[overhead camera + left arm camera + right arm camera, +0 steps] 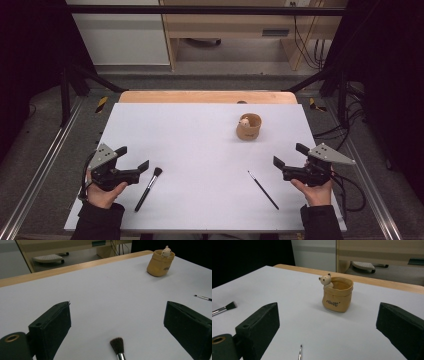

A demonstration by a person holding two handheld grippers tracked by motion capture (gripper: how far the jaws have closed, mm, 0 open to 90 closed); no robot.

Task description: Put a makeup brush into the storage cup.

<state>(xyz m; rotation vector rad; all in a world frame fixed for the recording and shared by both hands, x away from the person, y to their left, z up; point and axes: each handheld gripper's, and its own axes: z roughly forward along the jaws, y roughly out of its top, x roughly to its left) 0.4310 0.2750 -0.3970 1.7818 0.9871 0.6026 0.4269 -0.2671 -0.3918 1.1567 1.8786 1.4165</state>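
A tan pouch-shaped cup (249, 127) with a small bear figure on its rim stands upright on the white table, right of centre toward the back; it also shows as the cup (160, 263) and the cup (337, 294). A fluffy black-handled makeup brush (148, 188) lies at the front left, its bristle head (117, 345) just ahead of my left gripper (133, 158). A thin black brush (263, 189) lies at the front right, left of my right gripper (287, 155). Both grippers are open with nothing between their jaws.
The white sheet (200, 150) covers a wooden table whose far edge (207, 97) shows as a bare strip. Metal rails run along both sides. Cables hang at the right, beyond the table.
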